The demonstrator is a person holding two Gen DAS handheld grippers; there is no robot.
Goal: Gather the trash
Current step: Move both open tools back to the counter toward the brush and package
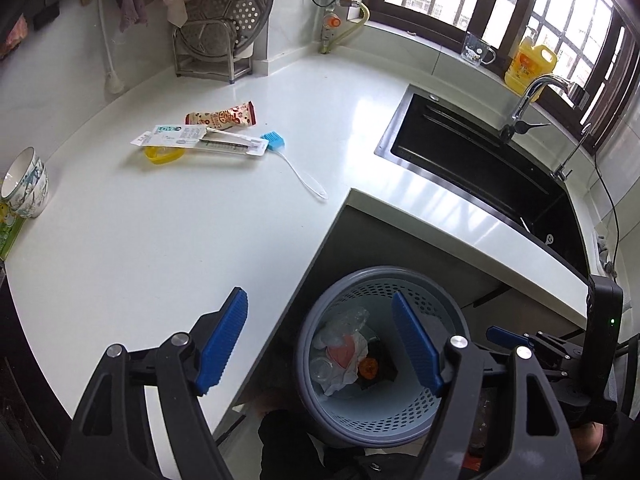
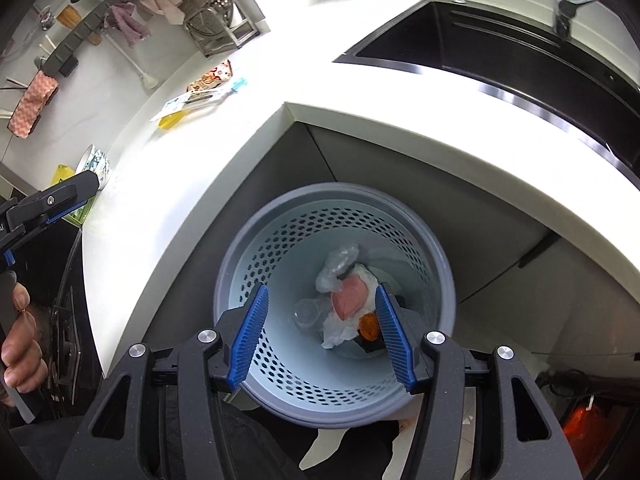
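Note:
A grey perforated trash bin (image 1: 424, 412) (image 2: 280, 248) stands on the floor in the inner corner of the white counter (image 1: 200, 232). It holds crumpled tissue, clear plastic, a pink piece and an orange piece (image 2: 348, 300). My right gripper (image 2: 322, 336) is open and empty right above the bin. My left gripper (image 1: 320, 344) is open and empty, over the counter edge and the bin. On the counter lie a red snack wrapper (image 1: 222, 117), a toothbrush package (image 1: 200, 140), a yellow ring (image 1: 164, 155) and a blue silicone brush (image 1: 294, 160).
A black sink (image 1: 480, 160) with a faucet (image 1: 528, 96) is at the right. Stacked bowls (image 1: 26, 188) stand at the counter's left edge. A dish rack with a steamer plate (image 1: 224, 28) stands at the back. A yellow bottle (image 1: 530, 64) stands on the windowsill.

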